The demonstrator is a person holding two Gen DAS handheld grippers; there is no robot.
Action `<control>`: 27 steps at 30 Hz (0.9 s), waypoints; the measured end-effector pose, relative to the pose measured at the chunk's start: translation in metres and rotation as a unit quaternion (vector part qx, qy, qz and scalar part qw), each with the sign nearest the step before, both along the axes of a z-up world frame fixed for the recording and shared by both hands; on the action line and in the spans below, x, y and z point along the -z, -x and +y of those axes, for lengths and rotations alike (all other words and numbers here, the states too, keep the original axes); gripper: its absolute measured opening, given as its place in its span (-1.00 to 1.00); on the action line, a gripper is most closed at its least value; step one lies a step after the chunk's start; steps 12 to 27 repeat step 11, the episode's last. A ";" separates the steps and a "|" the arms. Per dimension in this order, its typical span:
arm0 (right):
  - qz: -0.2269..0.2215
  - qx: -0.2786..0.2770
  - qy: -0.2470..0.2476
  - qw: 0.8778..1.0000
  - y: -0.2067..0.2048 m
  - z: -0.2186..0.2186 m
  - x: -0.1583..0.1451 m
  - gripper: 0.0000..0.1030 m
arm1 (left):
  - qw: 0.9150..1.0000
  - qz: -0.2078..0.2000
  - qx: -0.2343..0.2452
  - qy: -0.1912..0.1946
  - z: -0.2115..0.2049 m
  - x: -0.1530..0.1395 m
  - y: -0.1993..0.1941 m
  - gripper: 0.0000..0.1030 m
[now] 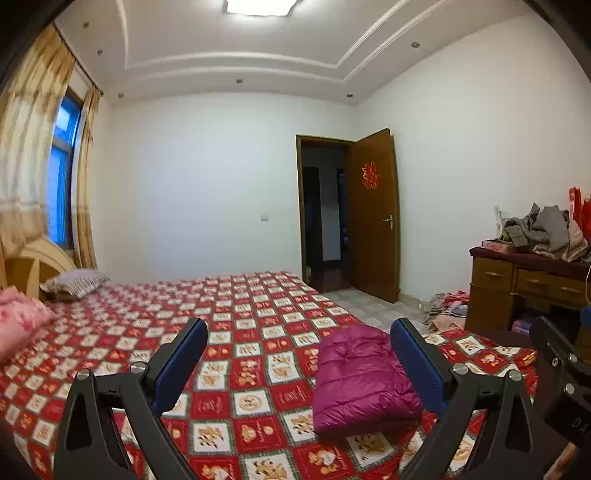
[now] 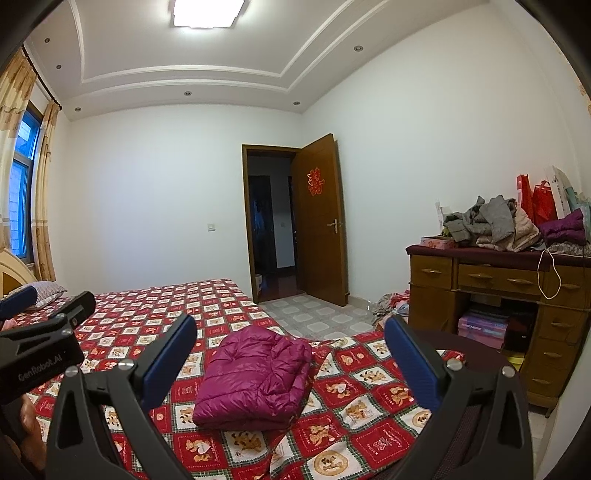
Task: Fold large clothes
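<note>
The purple jacket point(image 2: 255, 373) lies folded on the bed point(image 2: 369, 424). The left gripper point(image 1: 299, 365) and right gripper point(image 2: 290, 363) are spread and empty. More clothes point(image 2: 491, 225) wait on the dresser point(image 2: 498, 280).

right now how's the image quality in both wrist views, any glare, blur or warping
Left wrist view: ceiling light blown out, curtain smeared, walls bowed. Right wrist view: ceiling light also glares, purple jacket sharp, dark vignette in the corners.
</note>
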State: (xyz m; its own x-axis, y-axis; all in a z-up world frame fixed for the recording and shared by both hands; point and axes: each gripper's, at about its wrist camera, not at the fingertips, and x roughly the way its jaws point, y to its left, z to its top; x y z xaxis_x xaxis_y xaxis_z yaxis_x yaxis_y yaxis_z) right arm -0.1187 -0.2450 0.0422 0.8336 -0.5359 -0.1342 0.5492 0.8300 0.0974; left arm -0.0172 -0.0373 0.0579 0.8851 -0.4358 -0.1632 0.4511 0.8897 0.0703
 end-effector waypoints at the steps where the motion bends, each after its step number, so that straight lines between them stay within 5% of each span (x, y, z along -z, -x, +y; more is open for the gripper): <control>1: 0.001 -0.001 0.000 1.000 0.000 0.000 0.000 1.00 | 1.000 0.004 0.001 0.003 0.001 0.000 -0.002 0.94; 27: 0.014 -0.005 -0.004 1.000 -0.007 -0.003 0.002 1.00 | 1.000 0.016 -0.005 -0.004 0.000 0.006 -0.010 0.94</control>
